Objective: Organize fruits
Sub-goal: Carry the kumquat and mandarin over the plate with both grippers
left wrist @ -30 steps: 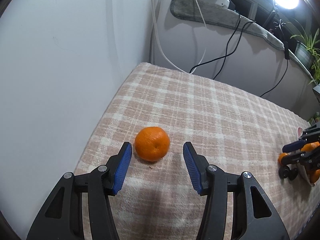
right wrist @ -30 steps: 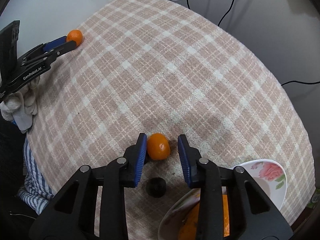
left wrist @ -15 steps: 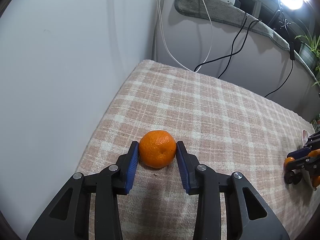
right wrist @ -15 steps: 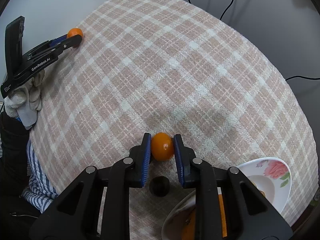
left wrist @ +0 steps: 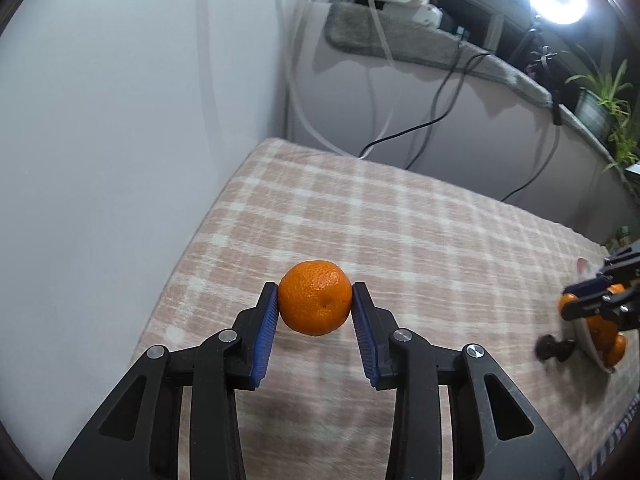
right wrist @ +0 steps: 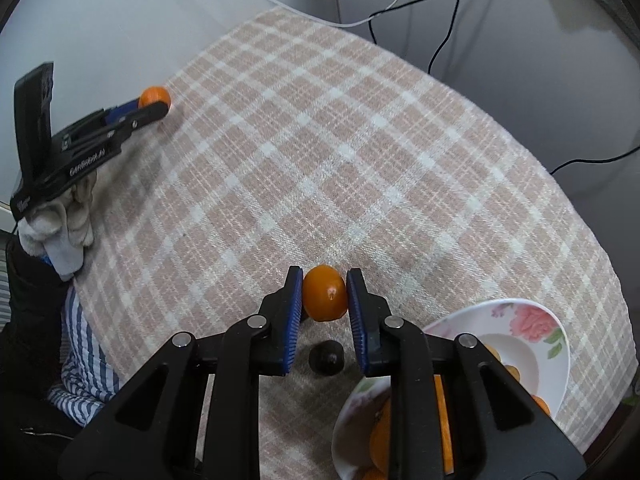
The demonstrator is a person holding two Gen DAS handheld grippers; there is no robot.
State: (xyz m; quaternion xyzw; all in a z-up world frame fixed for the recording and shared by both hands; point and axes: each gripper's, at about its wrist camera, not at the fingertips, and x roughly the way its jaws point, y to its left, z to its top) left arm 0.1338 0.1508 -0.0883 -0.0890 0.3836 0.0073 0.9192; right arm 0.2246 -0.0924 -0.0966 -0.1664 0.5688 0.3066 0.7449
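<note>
My left gripper [left wrist: 315,306] is shut on a round orange mandarin [left wrist: 315,297], held just above the checked cloth near the table's left edge. In the right wrist view that same mandarin [right wrist: 155,97] shows at the far left in the left gripper [right wrist: 156,106]. My right gripper [right wrist: 325,294] is shut on a small smooth kumquat [right wrist: 325,298], lifted off the cloth. Just beneath it lies a small dark fruit [right wrist: 326,357]. A floral bowl [right wrist: 536,322] with orange fruit stands at the lower right, partly hidden by my right finger.
A second floral dish [right wrist: 354,412] with orange pieces sits under the right gripper's frame. A grey wall runs along the table's left edge. Cables [left wrist: 424,120] hang behind the far edge. A gloved hand [right wrist: 68,216] and striped sleeve [right wrist: 80,368] are at the left.
Both grippers closed on their fruit: the left on the mandarin, the right on the kumquat. Both fruits have since lifted slightly off the cloth.
</note>
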